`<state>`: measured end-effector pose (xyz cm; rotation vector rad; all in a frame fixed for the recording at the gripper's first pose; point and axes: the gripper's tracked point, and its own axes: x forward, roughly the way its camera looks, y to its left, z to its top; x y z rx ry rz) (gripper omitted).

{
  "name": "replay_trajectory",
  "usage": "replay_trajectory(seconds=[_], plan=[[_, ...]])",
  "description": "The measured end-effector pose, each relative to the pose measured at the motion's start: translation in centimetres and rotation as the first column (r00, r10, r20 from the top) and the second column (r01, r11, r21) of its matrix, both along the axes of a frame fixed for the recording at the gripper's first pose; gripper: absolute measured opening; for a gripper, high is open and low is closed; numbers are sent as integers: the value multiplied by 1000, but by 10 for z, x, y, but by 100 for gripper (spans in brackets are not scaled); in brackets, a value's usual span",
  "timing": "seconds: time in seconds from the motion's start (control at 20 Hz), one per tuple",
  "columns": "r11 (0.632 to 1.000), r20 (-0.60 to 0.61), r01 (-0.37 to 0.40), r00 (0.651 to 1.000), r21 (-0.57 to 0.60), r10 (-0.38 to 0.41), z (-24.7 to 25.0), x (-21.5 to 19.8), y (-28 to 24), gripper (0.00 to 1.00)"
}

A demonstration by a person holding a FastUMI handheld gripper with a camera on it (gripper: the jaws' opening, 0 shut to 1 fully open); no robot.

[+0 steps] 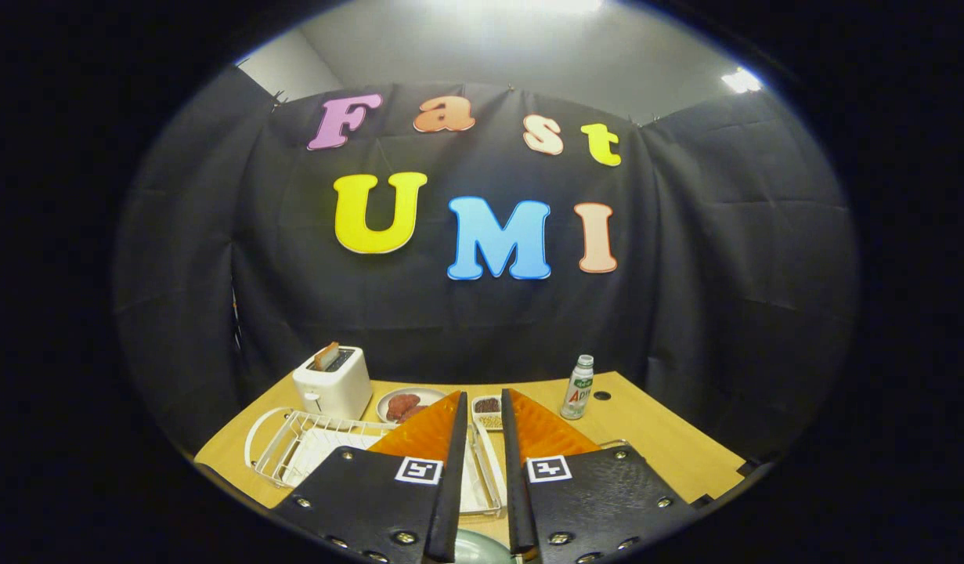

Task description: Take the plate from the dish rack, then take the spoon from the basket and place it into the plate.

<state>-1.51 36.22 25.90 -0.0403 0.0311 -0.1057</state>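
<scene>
Black cloth walls close the booth behind a light wooden table (669,446), and I am looking down at it over my gripper (484,403). Its two fingers stand slightly parted with a narrow gap between them, released, pressing on nothing.

Below the fingers, on the near left of the table, sits the white wire dish rack (294,442) with a white tray under it. A pale green rounded rim (478,548) shows in the gap at the base of the fingers, nearest to me; I take it for the plate but cannot be sure. I cannot make out the spoon or its basket.

Farther off on the left stands a white toaster (333,384) with a slice of toast in its slot. Just right of it is a round white plate of reddish-brown food (403,405), then a small white divided dish (488,412) just beyond the fingertips. A small plastic bottle with a green label (579,386) stands upright on the far right.
</scene>
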Motion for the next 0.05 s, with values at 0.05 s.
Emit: replay_trajectory(seconds=[0.05], plan=[[1000,18,3,1000,-1,-3,8,0,-4,25]])
